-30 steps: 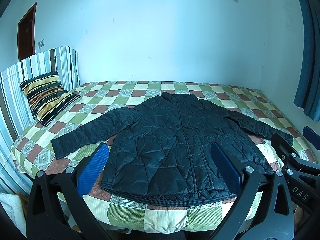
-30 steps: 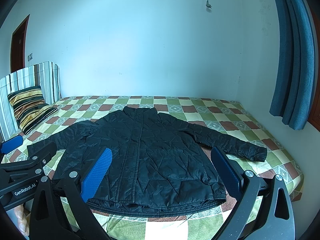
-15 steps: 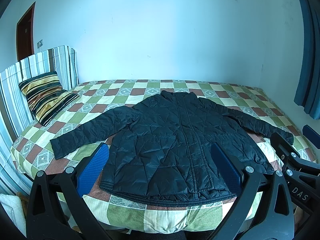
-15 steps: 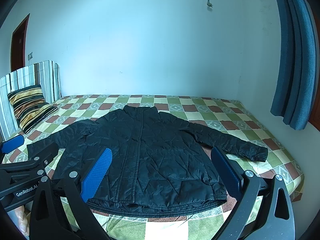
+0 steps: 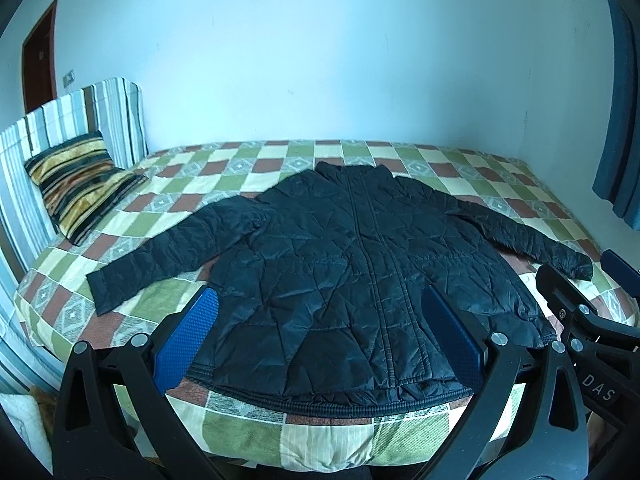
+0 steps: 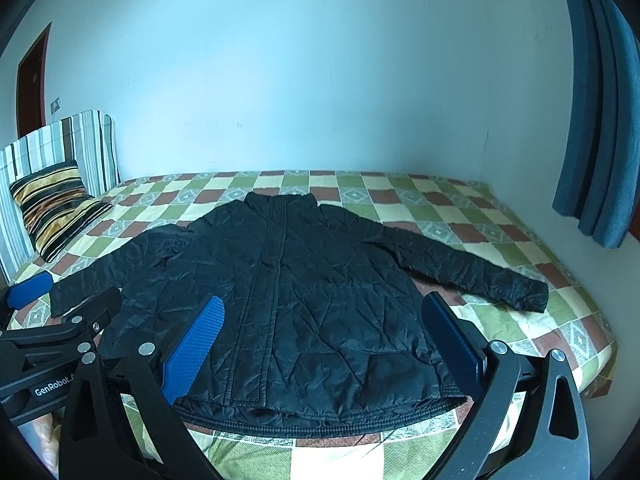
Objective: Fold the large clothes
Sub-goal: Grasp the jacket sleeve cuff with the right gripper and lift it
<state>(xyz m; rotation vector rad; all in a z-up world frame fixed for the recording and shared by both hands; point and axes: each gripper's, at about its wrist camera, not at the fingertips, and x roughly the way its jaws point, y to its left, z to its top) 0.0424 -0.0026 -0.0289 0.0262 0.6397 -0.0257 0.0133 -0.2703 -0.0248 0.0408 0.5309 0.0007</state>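
Left wrist view: left gripper [image 5: 320, 332] spread wide, blue pads [image 5: 188, 340] empty, hovering off the near edge of the bed [image 5: 248, 440]. Black quilted jacket [image 5: 352, 272] lying flat on the checkered bedspread, front up, zipper running roughly down the middle, collar toward the far wall, hem along the near edge. Both sleeves splayed outward; one sleeve cuff [image 5: 108, 288] pointing toward the striped pillow [image 5: 80, 184], other one ending near the right side of the bed. Right gripper [image 5: 580, 320] poking in at lower right, just beside that sleeve end, not touching cloth. Striped headboard [image 5: 60, 120] behind the pillow, blue curtain [image 5: 620, 120] at far right. Right wrist view: right gripper [image 6: 320, 336] likewise wide apart, nothing between the pads [image 6: 452, 340], held above the hem area of the jacket [image 6: 304, 288]. Jacket centred on the bed [image 6: 520, 240], right-side sleeve [image 6: 480, 276] stretched out diagonally toward the curtain [image 6: 596, 100] side. Left gripper [image 6: 60, 320] entering from the left edge, overlapping the other sleeve end in view; contact unclear. Pillow [image 6: 56, 208] leaning at the head of the bed.
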